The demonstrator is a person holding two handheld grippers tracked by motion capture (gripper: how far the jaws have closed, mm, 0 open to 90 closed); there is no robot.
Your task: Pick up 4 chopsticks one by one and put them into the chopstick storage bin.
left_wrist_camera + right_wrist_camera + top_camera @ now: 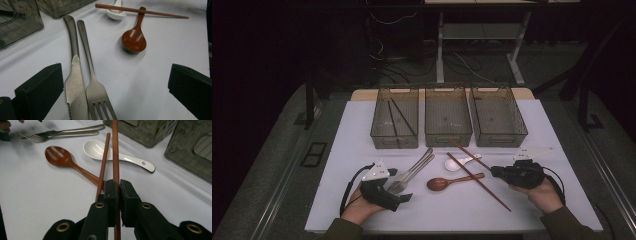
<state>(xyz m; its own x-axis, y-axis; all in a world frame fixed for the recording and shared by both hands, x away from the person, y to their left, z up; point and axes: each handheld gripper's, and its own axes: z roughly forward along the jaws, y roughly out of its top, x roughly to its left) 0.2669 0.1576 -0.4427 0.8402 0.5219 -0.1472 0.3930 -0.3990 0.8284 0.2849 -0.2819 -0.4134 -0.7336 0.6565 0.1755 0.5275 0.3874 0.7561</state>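
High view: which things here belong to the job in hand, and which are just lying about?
In hand: right gripper, jaws shut on one brown chopstick; left gripper, jaws open astride the knife and fork.
Lying about: second brown chopstick, wooden spoon, white spoon, three bins, black chopsticks in the left bin.

High overhead forward view; two close gripper views sharing wooden spoon (134, 40).

A lab-like room: loose cables (384, 55) under a metal-legged desk (482, 45) behind the table.
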